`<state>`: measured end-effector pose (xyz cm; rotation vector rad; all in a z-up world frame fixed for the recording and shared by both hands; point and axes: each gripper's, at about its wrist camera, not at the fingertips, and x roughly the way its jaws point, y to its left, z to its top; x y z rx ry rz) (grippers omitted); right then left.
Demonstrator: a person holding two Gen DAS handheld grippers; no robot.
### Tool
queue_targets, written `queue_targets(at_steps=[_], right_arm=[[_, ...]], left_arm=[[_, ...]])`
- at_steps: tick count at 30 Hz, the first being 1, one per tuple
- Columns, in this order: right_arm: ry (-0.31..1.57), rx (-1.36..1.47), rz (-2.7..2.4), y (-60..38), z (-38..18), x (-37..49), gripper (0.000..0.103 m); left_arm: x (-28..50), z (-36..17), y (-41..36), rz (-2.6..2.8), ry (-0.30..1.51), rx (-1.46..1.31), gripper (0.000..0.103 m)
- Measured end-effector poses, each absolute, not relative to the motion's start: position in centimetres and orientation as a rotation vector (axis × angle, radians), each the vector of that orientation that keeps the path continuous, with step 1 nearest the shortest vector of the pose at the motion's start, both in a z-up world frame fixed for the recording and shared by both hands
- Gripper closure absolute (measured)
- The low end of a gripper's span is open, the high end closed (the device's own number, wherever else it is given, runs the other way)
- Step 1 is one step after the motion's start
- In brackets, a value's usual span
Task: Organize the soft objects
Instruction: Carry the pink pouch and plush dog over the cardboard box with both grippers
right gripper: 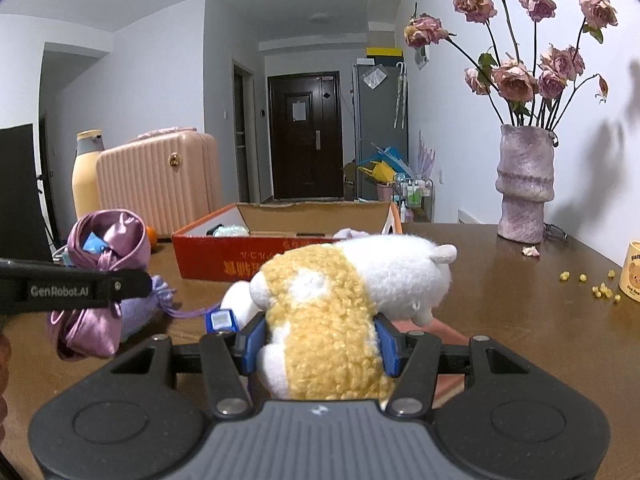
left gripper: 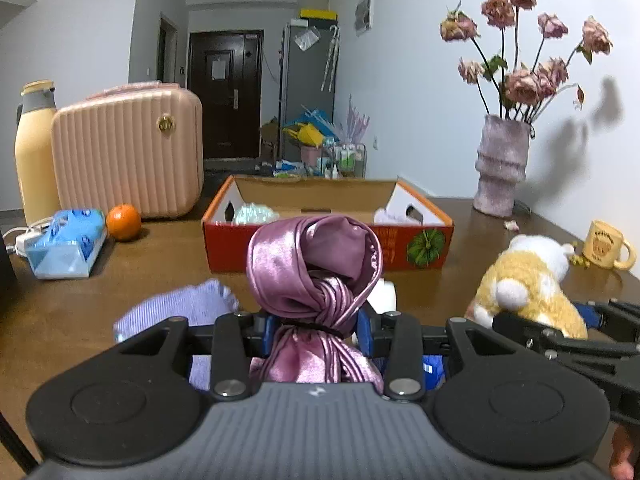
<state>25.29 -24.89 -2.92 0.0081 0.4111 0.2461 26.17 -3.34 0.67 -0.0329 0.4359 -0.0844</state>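
Note:
My left gripper is shut on the knotted neck of a shiny purple satin bag, which is held above the table. In the right wrist view the same satin bag hangs at the left, gripped by the left gripper's black body. My right gripper is shut on a yellow and white plush toy, its blue pads pressing both sides. That plush toy shows at the right of the left wrist view. A lavender knitted pouch lies on the table below the satin bag. The open red cardboard box stands just beyond.
A pink suitcase, a cream bottle, an orange and a blue tissue pack stand at the back left. A vase of dried roses and a yellow mug are at the right, with yellow crumbs nearby.

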Motion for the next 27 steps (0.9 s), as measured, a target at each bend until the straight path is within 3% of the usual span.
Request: queue_targets(at_steps=[27], right_arm=[[0.329, -0.004, 0.264, -23.1, 0.9, 33.2, 0.049]], left_arm=[[34.0, 6.1, -3.1, -0.014, 0.328, -0.154, 0.065]])
